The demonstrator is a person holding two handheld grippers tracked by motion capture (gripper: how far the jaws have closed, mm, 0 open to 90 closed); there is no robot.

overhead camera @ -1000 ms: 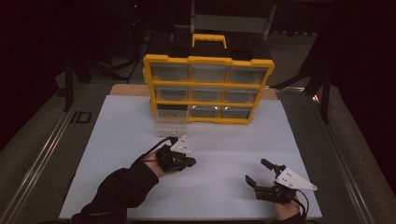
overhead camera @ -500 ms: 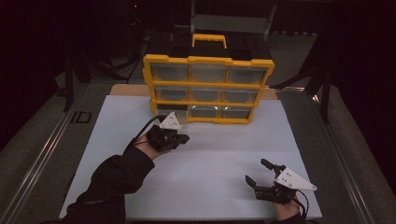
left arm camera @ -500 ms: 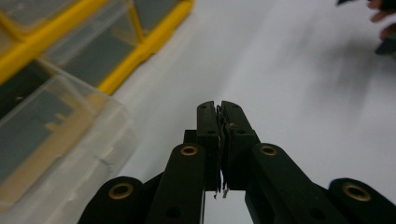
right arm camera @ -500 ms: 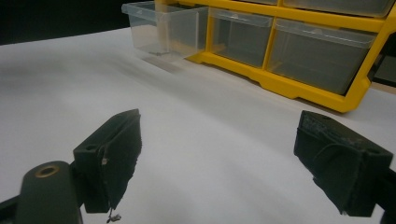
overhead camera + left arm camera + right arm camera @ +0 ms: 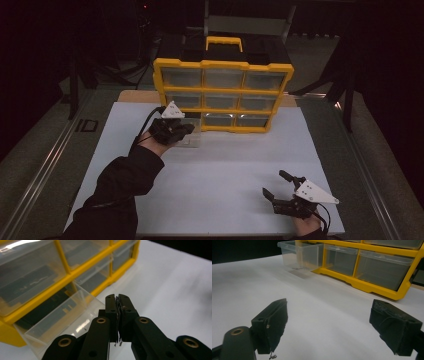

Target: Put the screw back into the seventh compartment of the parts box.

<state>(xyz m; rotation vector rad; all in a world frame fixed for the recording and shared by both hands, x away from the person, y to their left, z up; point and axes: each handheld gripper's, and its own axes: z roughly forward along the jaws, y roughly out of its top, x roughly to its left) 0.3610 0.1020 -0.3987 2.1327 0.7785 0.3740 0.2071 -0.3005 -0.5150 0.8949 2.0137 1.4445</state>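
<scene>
Left tongs (image 5: 186, 129) are closed on nothing, just above the pulled-out clear drawer (image 5: 62, 320) of the yellow cabinet (image 5: 222, 64). Right tongs (image 5: 277, 186) gape wide and empty, low over the white table (image 5: 225, 165).

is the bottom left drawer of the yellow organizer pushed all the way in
No, the clear drawer sticks out well past the yellow organizer frame, while the drawers beside it sit flush.

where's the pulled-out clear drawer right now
In the high view the clear drawer sticks out of the bottom-left slot of the yellow organizer, on the white mat, right beside the left hand-held gripper.
</scene>
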